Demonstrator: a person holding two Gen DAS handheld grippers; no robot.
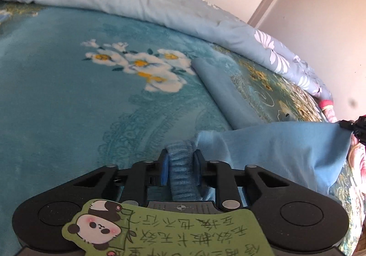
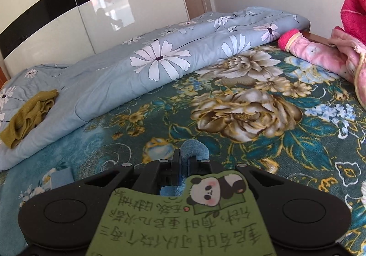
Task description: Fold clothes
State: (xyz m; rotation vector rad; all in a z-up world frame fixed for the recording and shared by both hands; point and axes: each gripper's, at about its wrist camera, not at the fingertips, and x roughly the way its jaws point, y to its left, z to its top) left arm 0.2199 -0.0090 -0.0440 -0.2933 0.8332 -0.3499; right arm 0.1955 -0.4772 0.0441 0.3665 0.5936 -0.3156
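Note:
A light blue garment (image 1: 286,148) hangs lifted over the teal floral blanket (image 1: 68,95), with one long part (image 1: 226,98) still lying flat on it. My left gripper (image 1: 180,159) is shut on its ribbed waistband (image 1: 180,171). My right gripper (image 2: 184,159) is shut on another bit of the same blue cloth (image 2: 194,148); its tip also shows at the right edge of the left wrist view (image 1: 350,126), pinching the far corner. The fabric is stretched between the two grippers.
A rolled pale blue daisy quilt (image 2: 128,72) lies along the far side of the bed, with an olive garment (image 2: 29,114) on it. Pink clothes (image 2: 331,54) are heaped at the right. A white wardrobe (image 2: 114,8) stands behind the bed.

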